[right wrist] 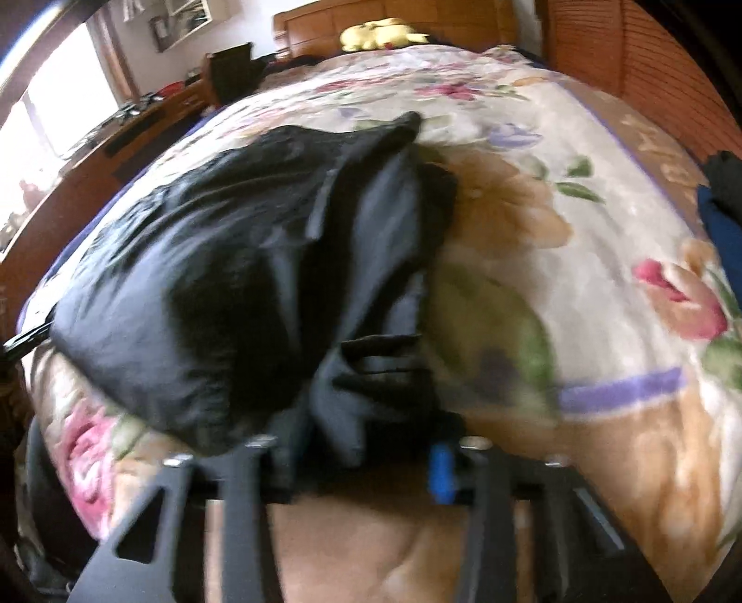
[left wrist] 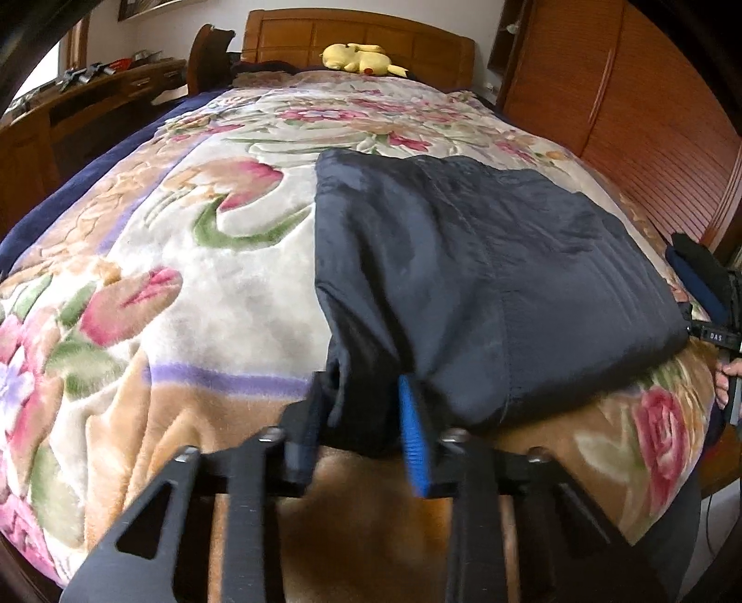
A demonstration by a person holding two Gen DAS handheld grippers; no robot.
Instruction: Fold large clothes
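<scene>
A large dark navy padded garment (left wrist: 487, 259) lies partly folded on the floral blanket (left wrist: 222, 287) near the bed's foot. My left gripper (left wrist: 361, 417) is shut on its near left corner, with fabric bunched between the blue-padded fingers (left wrist: 412, 431). In the right wrist view the same garment (right wrist: 208, 278) lies to the left, and my right gripper (right wrist: 366, 445) is shut on its near right edge, with folds of cloth between the fingers. The right gripper also shows at the far right edge of the left wrist view (left wrist: 714, 334).
A yellow plush toy (left wrist: 359, 58) lies by the wooden headboard (left wrist: 361, 32). A wooden desk (left wrist: 92, 93) with clutter stands left of the bed. A wooden slatted wardrobe (left wrist: 626, 116) stands to the right. Dark and blue clothing (right wrist: 723, 208) lies at the bed's right edge.
</scene>
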